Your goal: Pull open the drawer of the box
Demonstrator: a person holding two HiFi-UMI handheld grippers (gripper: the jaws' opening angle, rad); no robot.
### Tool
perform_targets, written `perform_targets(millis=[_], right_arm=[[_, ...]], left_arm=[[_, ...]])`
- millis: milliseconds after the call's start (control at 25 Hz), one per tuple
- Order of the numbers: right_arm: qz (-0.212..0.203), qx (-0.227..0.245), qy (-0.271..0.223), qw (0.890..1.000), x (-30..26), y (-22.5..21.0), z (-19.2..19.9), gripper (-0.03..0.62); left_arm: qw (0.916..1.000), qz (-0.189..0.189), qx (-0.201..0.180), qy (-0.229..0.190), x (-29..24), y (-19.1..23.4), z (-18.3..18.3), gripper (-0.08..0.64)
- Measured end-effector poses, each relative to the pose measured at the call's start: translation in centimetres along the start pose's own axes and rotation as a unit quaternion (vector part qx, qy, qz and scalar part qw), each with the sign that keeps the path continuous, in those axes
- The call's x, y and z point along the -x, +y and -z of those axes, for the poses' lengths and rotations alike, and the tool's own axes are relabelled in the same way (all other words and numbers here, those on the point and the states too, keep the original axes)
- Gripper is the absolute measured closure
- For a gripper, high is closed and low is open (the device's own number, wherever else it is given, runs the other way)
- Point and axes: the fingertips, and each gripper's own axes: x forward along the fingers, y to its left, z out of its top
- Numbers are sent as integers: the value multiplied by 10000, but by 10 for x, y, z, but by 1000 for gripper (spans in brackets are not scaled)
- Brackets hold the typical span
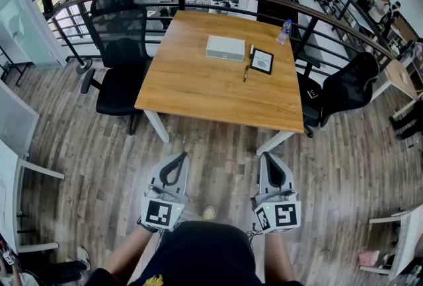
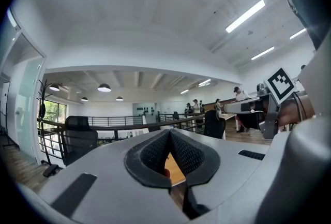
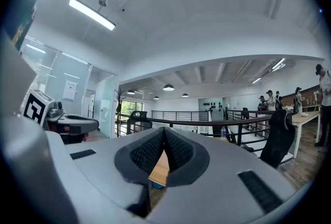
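1. Wooden table [image 1: 198, 90], on a plank floor, carries the white box [image 1: 225, 47] near its far edge.
2. Just right of the box lie a pen [image 1: 246, 72] and a black-framed card [image 1: 262, 61].
3. Black chairs [image 1: 119, 47] flank the table.
4. The left gripper [image 1: 180, 158] and the right gripper [image 1: 269, 158] are held level, well short of the table, both with jaws closed on nothing.

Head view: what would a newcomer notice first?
The wooden table fills the middle, with a white box on its far half beside a small black-framed card. The left gripper and right gripper sit low in the picture, jaws together, short of the table. Black office chairs flank it.
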Motion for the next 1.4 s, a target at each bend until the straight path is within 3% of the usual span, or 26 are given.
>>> perform_targets(millis=[520,720,800,1400], right_arm=[[192,-42,-163,9997,9,-8,-2,579],[282,-110,-228,9993,5,-13,0,386],[253,-225,-242,9991,3,-15,-1,273],[215,-279,6,9994,-56,2,7,275]], left_arm=[[10000,70,7,66,4,-3,4,543],[9999,59,2,110,3,1,7,543],[9999,30,-5,132,3,6,8,543],[9994,22,134,326,-26,62,21,543]])
